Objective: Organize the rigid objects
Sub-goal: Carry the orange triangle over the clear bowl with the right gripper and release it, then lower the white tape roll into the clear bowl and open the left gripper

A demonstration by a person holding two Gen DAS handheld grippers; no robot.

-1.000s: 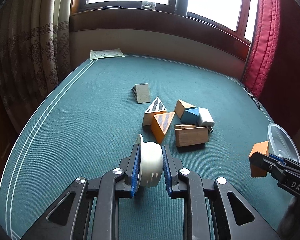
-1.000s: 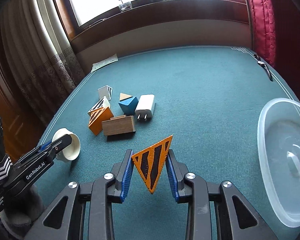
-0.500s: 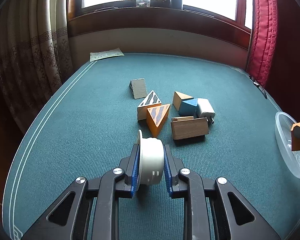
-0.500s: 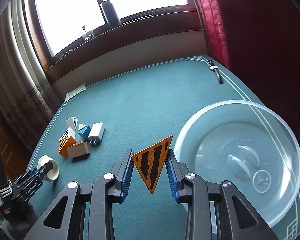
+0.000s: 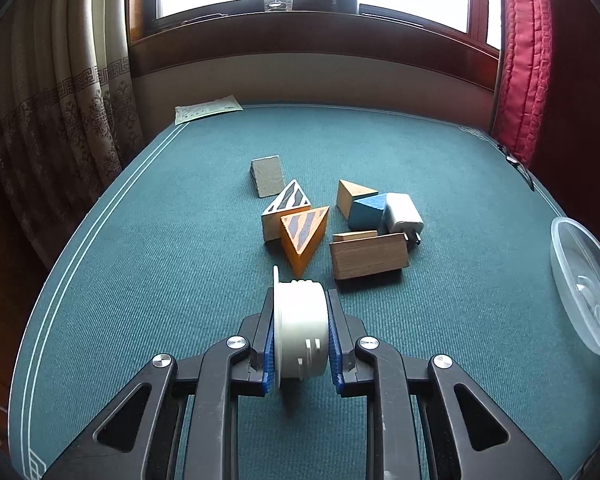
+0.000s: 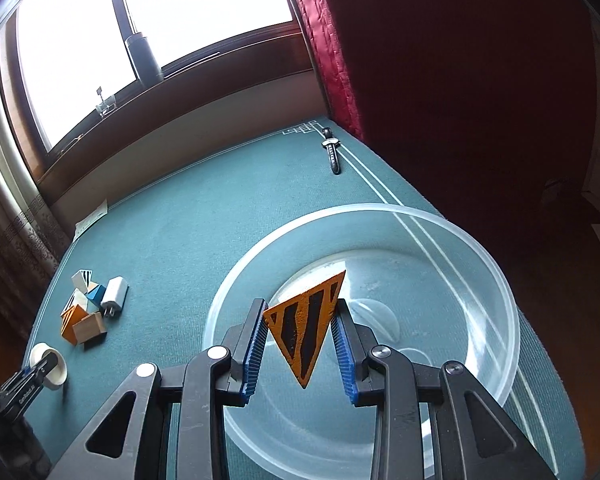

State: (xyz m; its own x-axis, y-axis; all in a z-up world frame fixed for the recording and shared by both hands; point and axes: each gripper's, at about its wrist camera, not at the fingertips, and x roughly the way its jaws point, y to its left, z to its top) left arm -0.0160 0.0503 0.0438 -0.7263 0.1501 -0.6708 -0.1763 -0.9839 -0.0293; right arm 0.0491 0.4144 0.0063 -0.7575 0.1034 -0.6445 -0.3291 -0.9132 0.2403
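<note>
My right gripper point(image 6: 300, 344) is shut on an orange triangular block with black stripes point(image 6: 306, 324) and holds it over the clear plastic bowl point(image 6: 496, 288). My left gripper point(image 5: 300, 332) is shut on a white round spool point(image 5: 300, 328), just above the green table. Beyond it lies a cluster of blocks: an orange striped wedge point(image 5: 304, 236), a white striped wedge point(image 5: 286, 208), a brown wooden block point(image 5: 370, 256), a blue block point(image 5: 366, 210), a tan block point(image 5: 354, 196), a grey wedge point(image 5: 268, 176) and a white charger plug point(image 5: 402, 214). The cluster also shows in the right wrist view point(image 6: 92, 308).
The bowl point(image 5: 580, 280) sits at the table's right edge in the left wrist view. A wristwatch point(image 6: 332, 152) lies near the far right corner. A paper sheet point(image 5: 208, 109) lies at the far left corner. Curtains hang on both sides; a window sill runs behind.
My right gripper has swung right with the orange striped block, from beside the bowl to over it. My left gripper has kept the spool and shifted slightly toward the cluster.
</note>
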